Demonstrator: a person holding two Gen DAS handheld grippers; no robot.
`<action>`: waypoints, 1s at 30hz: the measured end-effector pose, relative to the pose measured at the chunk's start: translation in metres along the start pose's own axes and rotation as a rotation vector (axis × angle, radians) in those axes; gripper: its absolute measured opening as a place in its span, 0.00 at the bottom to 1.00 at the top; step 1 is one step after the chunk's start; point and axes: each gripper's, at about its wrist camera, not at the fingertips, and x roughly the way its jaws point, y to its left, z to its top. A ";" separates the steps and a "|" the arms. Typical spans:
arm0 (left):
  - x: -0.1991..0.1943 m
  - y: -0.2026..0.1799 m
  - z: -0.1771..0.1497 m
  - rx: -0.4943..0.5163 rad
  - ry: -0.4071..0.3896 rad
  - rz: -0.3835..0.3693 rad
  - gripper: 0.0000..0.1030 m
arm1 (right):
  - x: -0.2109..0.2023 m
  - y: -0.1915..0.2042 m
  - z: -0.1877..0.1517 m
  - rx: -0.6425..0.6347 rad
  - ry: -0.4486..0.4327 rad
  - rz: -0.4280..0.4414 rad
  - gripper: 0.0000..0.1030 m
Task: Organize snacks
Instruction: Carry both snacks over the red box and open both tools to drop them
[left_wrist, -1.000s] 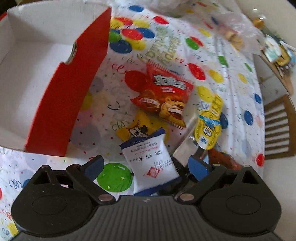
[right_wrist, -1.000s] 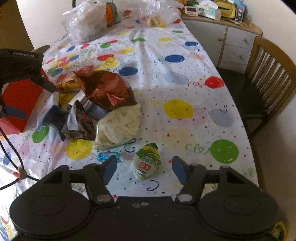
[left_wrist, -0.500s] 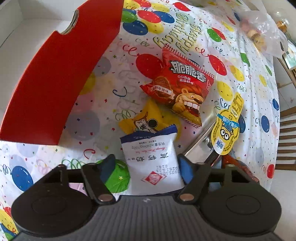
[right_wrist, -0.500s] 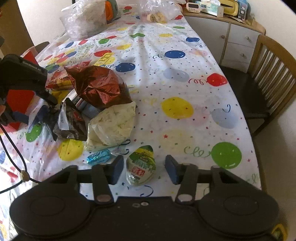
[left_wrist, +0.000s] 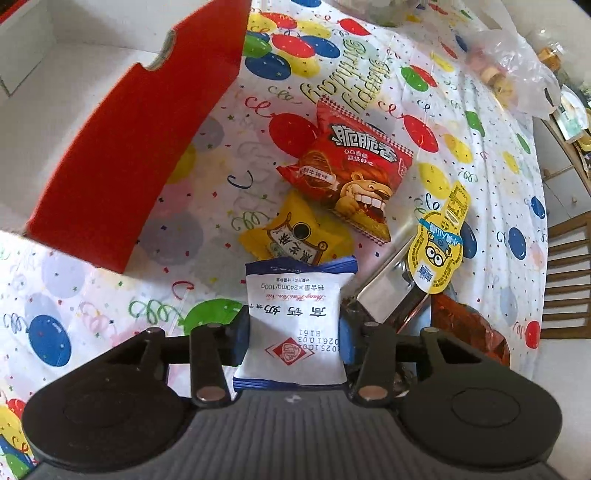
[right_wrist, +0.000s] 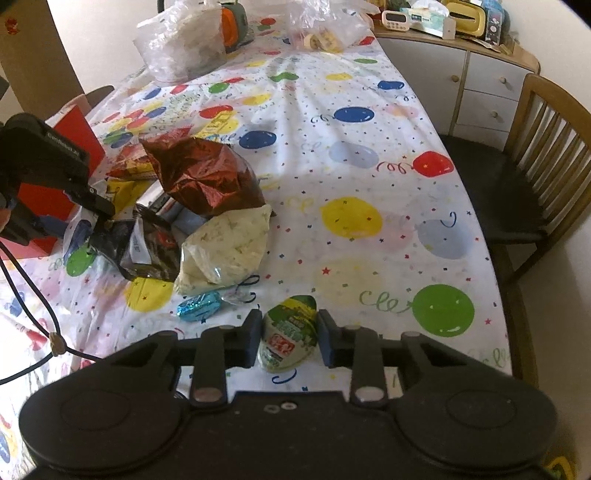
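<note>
Beside the red box (left_wrist: 110, 155), the left gripper (left_wrist: 293, 332) has squeezed shut on the white packet (left_wrist: 293, 317). Over right, the right gripper (right_wrist: 290, 338) has closed around the green packet (right_wrist: 290, 338), probably touching. Both can go boxward.

white packet (left_wrist: 293, 325), green pouch (right_wrist: 290, 338), both clamped
</note>
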 end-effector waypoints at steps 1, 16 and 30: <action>-0.003 0.001 -0.002 0.000 -0.005 0.000 0.43 | -0.003 -0.001 0.000 -0.003 -0.003 0.006 0.29; -0.071 0.030 -0.039 0.077 -0.091 0.016 0.43 | -0.056 0.019 0.012 -0.091 -0.085 0.164 0.29; -0.153 0.063 -0.041 0.373 -0.303 0.046 0.44 | -0.092 0.107 0.046 -0.256 -0.184 0.237 0.29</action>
